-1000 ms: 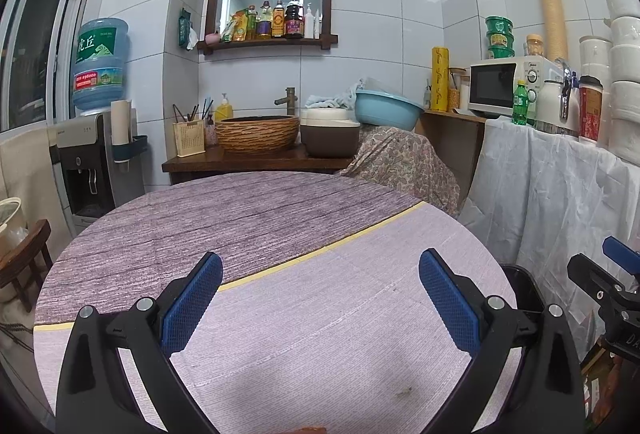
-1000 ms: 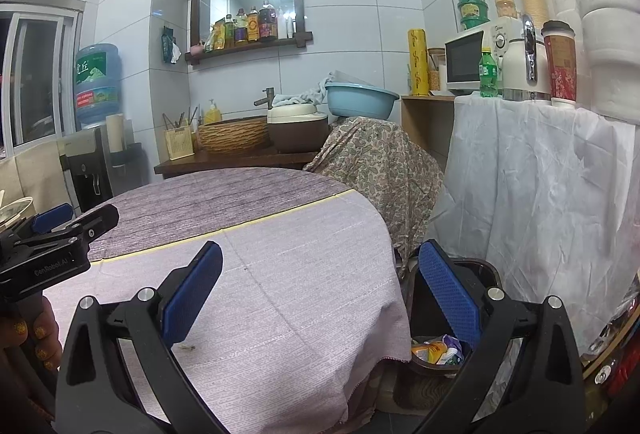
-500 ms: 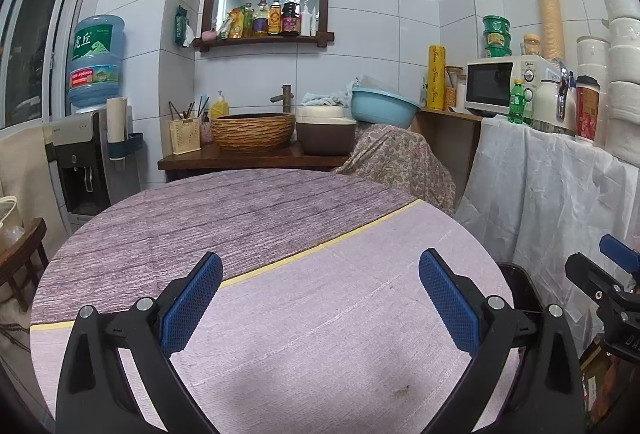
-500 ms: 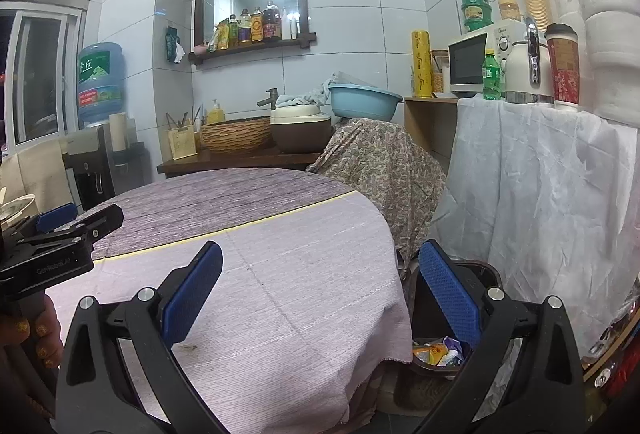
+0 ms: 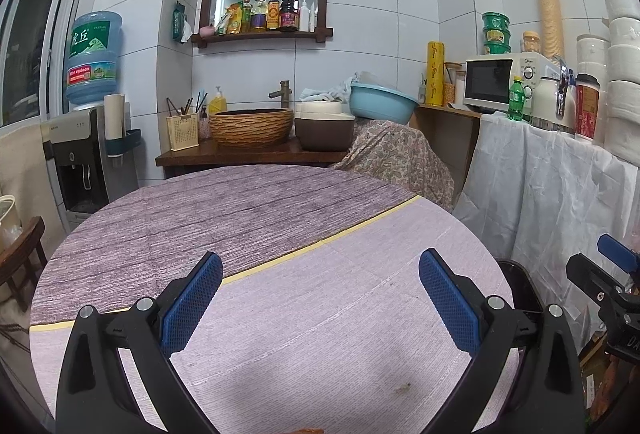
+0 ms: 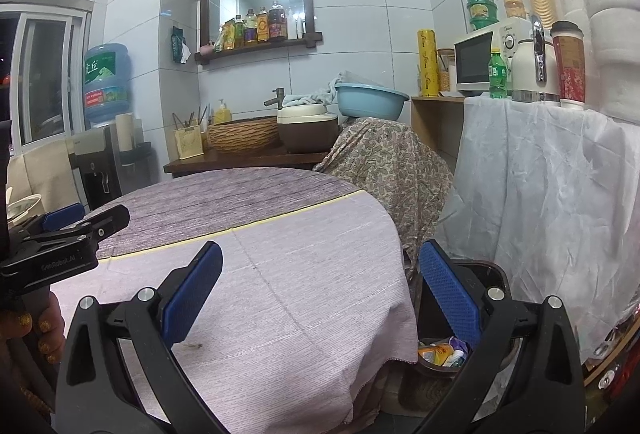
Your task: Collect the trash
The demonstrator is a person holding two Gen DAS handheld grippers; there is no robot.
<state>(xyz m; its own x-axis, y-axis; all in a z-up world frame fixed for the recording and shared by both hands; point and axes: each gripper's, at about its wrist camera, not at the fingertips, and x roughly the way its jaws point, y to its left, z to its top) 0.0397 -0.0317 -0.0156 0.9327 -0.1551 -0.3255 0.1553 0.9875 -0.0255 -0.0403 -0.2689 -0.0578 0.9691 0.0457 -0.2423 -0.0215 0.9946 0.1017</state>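
Observation:
My left gripper (image 5: 320, 266) hangs open above the near half of a round table (image 5: 248, 218) under a purple cloth, with nothing between its fingers. A small brown speck (image 5: 402, 389) lies on the cloth near it. My right gripper (image 6: 320, 250) is open and holds nothing, over the table's right edge. Below it on the floor stands a black bin (image 6: 490, 270) with colourful wrappers (image 6: 442, 350) inside. In the right wrist view the left gripper (image 6: 68, 230) shows at the left, held by a hand (image 6: 36, 334). The right gripper (image 5: 612, 274) shows at the left wrist view's right edge.
A counter draped in white cloth (image 6: 552, 186) with a microwave (image 5: 496, 82) stands right of the bin. A patterned cloth covers something (image 6: 384, 162) behind the table. A wooden shelf with a woven basin (image 5: 252, 126) is at the back, a water dispenser (image 5: 80, 154) at the left.
Both grippers stay open with nothing in them. The two views have drifted only slightly; nothing on the table has moved.

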